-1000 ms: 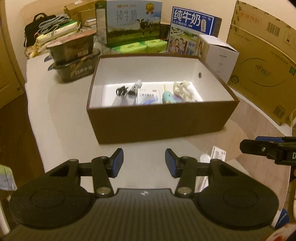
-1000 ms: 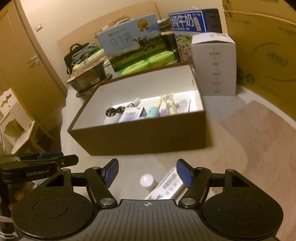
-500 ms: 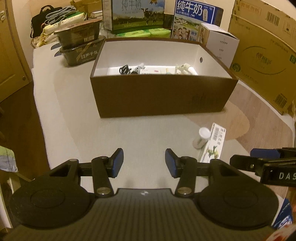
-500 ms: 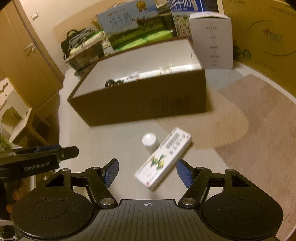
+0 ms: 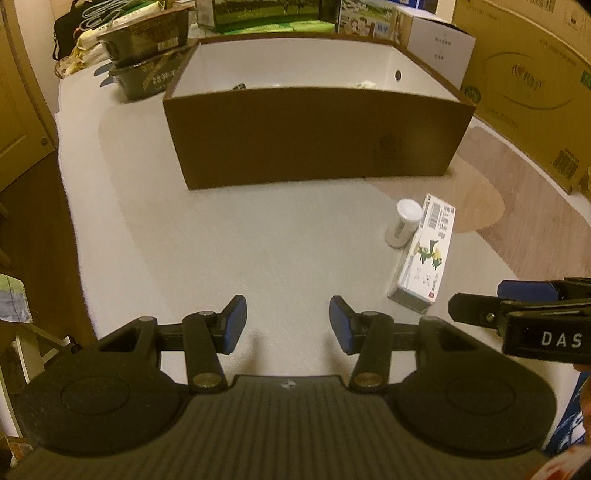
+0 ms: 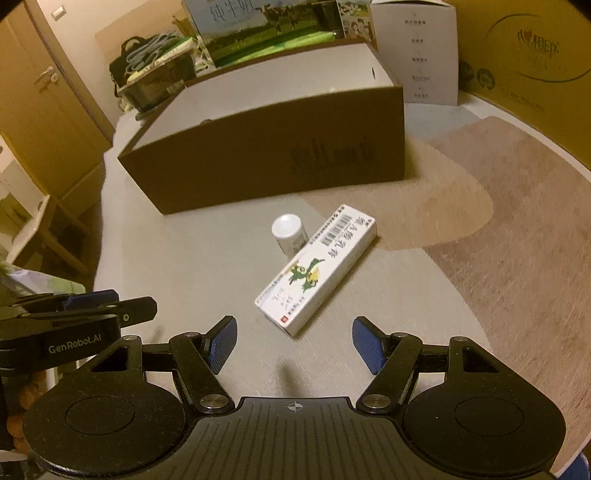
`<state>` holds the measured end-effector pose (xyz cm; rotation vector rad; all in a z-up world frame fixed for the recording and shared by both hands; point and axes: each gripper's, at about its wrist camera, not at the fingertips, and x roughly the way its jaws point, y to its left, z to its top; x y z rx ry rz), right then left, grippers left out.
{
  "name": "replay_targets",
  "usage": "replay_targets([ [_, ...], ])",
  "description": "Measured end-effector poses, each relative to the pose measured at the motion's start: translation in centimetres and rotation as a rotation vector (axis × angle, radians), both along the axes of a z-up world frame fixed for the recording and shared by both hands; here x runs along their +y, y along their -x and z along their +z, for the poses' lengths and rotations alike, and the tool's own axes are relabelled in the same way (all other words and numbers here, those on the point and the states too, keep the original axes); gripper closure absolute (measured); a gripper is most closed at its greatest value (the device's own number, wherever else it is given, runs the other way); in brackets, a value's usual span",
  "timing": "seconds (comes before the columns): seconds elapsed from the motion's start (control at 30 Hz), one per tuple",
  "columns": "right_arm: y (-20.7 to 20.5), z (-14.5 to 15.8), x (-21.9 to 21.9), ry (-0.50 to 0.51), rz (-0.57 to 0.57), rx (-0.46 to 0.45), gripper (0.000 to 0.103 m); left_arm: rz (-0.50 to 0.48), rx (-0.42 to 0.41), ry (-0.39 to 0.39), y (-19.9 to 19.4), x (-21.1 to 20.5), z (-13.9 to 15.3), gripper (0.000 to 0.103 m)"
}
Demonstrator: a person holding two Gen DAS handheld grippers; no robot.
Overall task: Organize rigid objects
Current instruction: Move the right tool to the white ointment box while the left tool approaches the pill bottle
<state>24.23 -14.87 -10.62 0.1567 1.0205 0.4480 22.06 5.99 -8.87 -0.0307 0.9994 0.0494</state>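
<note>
We hold both grippers low over the pale worktop [image 5: 192, 236], in front of the brown box [image 5: 317, 136]. The left gripper [image 5: 288, 325] has its jaws spread wide with nothing between them. The right gripper [image 6: 293, 339] also has its jaws wide apart and empty, pointing toward the near end of the carton [image 6: 317, 273].

The carton, white with a green-and-yellow picture and a barcode, lies flat on the worktop in front of the box, set at a slant. A small white bottle [image 6: 290, 234] stands upright just beside the carton's far half, between it and the box; we cannot tell whether the two touch.

Inside the box, only slivers of small items show above the front wall. Behind the box stand milk cartons [image 6: 258, 29] and a white case [image 6: 417, 51]; left of the box sit stacked dark trays [image 5: 147, 55].
</note>
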Motion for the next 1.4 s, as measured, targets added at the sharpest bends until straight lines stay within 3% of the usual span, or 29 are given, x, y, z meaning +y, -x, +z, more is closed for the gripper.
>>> replay_targets([
  [0.7,-2.8,-3.5,2.6,0.036,-0.004,0.041,0.034,-0.008,0.077,-0.006,-2.7,0.7,-3.9,0.056],
  [1.03,-4.2,-4.5,3.3,0.039,-0.042,0.053,0.034,-0.006,0.075,-0.018,-3.4,1.2,-4.4,0.056],
  [1.4,-4.6,-4.6,2.2,0.097,-0.056,0.006,0.034,-0.046,0.055,-0.018,-3.8,0.4,-4.7,0.056],
])
